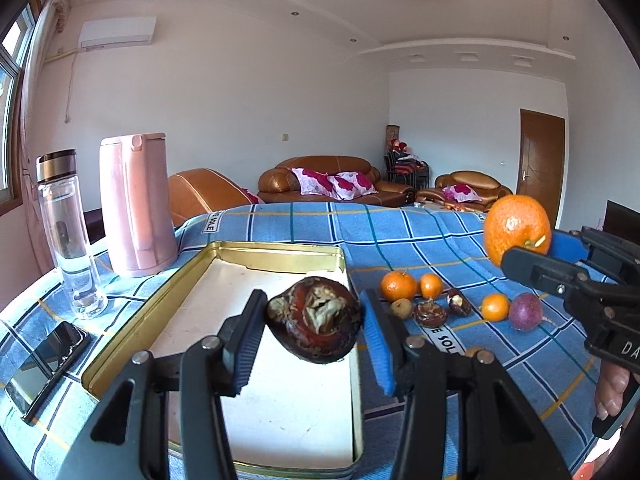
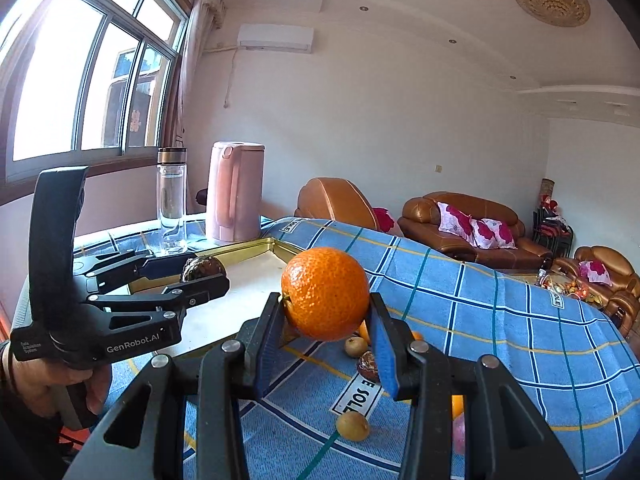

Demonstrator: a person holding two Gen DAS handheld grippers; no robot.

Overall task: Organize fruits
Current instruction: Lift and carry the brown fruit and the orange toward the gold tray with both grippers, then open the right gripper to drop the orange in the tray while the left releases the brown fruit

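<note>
My left gripper (image 1: 314,310) is shut on a dark red-brown, wrinkled fruit (image 1: 316,320) and holds it just above the gold tin tray (image 1: 280,250) with its white floor. In the right wrist view that same left gripper (image 2: 204,270) hovers over the tray (image 2: 256,245). My right gripper (image 2: 325,308) is shut on an orange tangerine (image 2: 324,292), raised above the blue checked cloth to the right of the tray. The left wrist view has this tangerine (image 1: 512,224) at the right. Several loose fruits lie on the cloth: small tangerines (image 1: 398,286), a purple fruit (image 1: 525,312), dark ones (image 1: 430,314).
A pink kettle (image 1: 136,204) and a glass bottle (image 1: 70,236) stand at the tray's far left. A phone (image 1: 44,364) lies near the left table edge. Small tan fruits (image 2: 352,426) sit on the cloth under my right gripper. Sofas stand beyond the table.
</note>
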